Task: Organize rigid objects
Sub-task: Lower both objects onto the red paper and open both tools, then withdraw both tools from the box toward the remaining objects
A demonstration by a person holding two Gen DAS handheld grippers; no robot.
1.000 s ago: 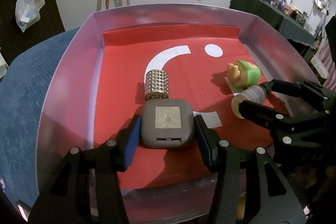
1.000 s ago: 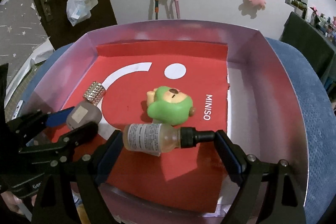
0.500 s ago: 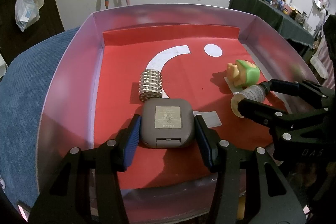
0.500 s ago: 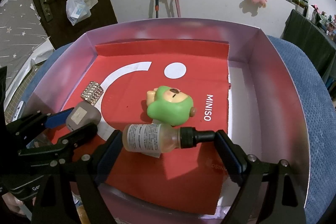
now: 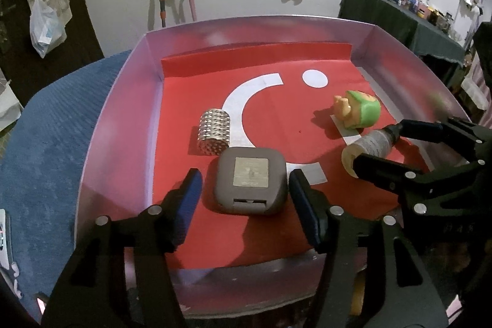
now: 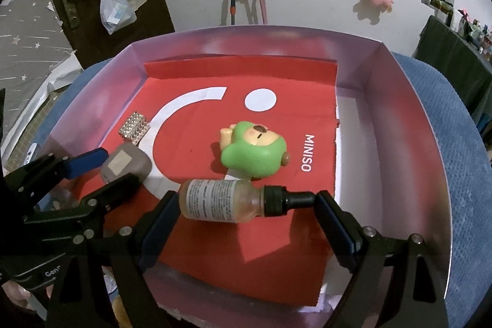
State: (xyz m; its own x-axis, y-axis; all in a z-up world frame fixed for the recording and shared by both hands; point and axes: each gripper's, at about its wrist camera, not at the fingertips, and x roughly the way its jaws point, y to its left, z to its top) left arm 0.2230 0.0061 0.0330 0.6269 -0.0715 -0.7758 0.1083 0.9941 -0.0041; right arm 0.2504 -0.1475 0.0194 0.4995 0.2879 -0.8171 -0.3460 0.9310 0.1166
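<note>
A grey square case lies on the red liner of a shallow box, between the open fingers of my left gripper with gaps on both sides. A studded silver cylinder lies just beyond it. My right gripper is shut end to end on a dropper bottle, which lies sideways low over the liner. A green toy figure lies on its side just past the bottle. In the left wrist view the bottle and the toy are at the right.
The box has raised pale walls on all sides and rests on a blue textured cushion. Plush toys hang on the wall behind. A cluttered dark table stands far right.
My left gripper has opened and let go of the grey case, which now lies on the liner. The silver cylinder has shifted left, away from the case. The right gripper keeps the bottle.
</note>
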